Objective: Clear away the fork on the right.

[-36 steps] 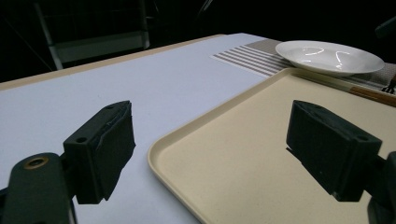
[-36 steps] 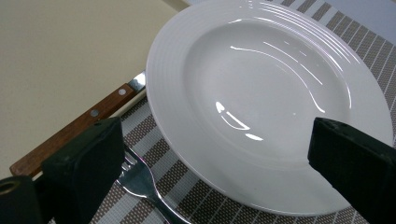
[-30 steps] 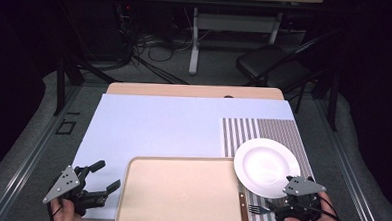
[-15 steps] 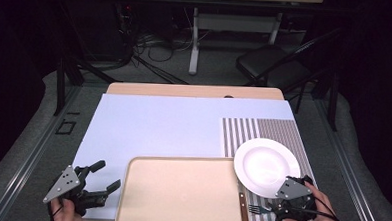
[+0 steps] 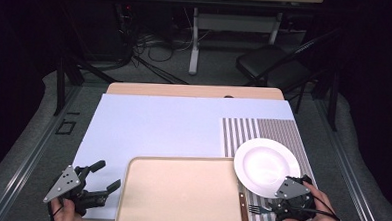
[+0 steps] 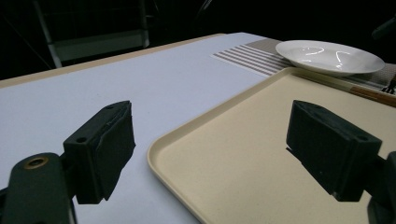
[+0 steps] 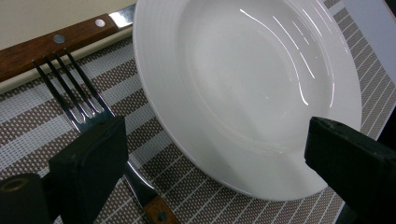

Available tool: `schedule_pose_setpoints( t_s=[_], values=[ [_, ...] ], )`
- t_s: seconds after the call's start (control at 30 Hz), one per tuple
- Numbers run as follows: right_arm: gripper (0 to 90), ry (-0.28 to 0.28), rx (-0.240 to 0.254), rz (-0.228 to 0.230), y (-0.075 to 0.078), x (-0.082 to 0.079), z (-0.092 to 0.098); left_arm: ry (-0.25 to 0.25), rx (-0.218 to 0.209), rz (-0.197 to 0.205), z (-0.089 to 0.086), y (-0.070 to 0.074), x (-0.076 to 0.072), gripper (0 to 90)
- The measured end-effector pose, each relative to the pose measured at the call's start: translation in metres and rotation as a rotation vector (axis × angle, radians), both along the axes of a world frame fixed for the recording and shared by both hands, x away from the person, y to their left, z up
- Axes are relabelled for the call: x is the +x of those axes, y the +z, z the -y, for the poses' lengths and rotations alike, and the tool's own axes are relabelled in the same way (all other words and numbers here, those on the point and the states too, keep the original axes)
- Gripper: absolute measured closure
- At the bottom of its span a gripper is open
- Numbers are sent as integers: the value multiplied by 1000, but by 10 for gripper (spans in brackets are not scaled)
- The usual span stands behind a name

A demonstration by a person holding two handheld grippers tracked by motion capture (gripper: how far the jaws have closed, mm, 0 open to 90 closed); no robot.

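The white plate (image 7: 243,93) is empty and sits on the striped placemat (image 7: 42,121); the beige tray (image 5: 180,195) beside it is also empty. The right tongs (image 7: 215,172) are released, straddling the plate's near rim, with the fork (image 7: 84,107) under one jaw. The left tongs (image 6: 210,154) gape over the tray's corner.
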State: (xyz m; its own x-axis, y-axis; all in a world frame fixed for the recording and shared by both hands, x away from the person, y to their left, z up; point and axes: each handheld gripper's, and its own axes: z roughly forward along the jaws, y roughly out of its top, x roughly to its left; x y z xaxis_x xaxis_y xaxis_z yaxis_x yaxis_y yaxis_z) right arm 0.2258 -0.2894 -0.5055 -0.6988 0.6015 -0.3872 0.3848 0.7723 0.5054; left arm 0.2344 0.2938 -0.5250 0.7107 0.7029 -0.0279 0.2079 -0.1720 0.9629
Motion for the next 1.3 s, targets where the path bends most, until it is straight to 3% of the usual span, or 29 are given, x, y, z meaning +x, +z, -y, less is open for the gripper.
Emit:
schedule_pose_setpoints(
  t_s=[0.23, 0.37, 0.4, 0.57, 0.7, 0.73, 0.8, 0.93, 1.07, 1.1, 1.3],
  values=[
    [37, 31, 1, 8, -1, -1, 3, 3, -5, -1, 0, 0, -1, 154],
    [116, 54, -24, 13, -2, -3, 2, 0, -3, -1, 0, 0, -1, 155],
    [141, 19, -119, 6, 4, -7, 1, 0, -3, 0, 0, 0, -1, 155],
    [213, 91, -183, -35, 3, -9, 2, 1, 3, -1, 0, 0, -1, 155],
    [322, 147, -204, -22, 2, -12, 2, 1, 2, -1, 0, 0, 0, 155],
    [354, 145, -166, -63, 1, -13, 2, 1, 2, -2, 0, 0, -1, 155],
    [411, 164, -180, -49, 3, -14, 2, 0, 2, -2, 0, 0, -1, 154],
    [452, 157, -214, -53, 2, -19, 2, 0, 1, -2, 1, 0, -1, 155],
    [488, 198, -256, -73, 2, -24, 6, 0, 3, -2, 0, 0, -1, 154],
    [502, 203, -223, 0, -4, -25, 7, 0, 2, -3, 1, 0, -1, 155],
    [516, 209, -220, -25, -6, -29, 13, 0, 3, -5, 1, 0, -1, 155]
  ],
)
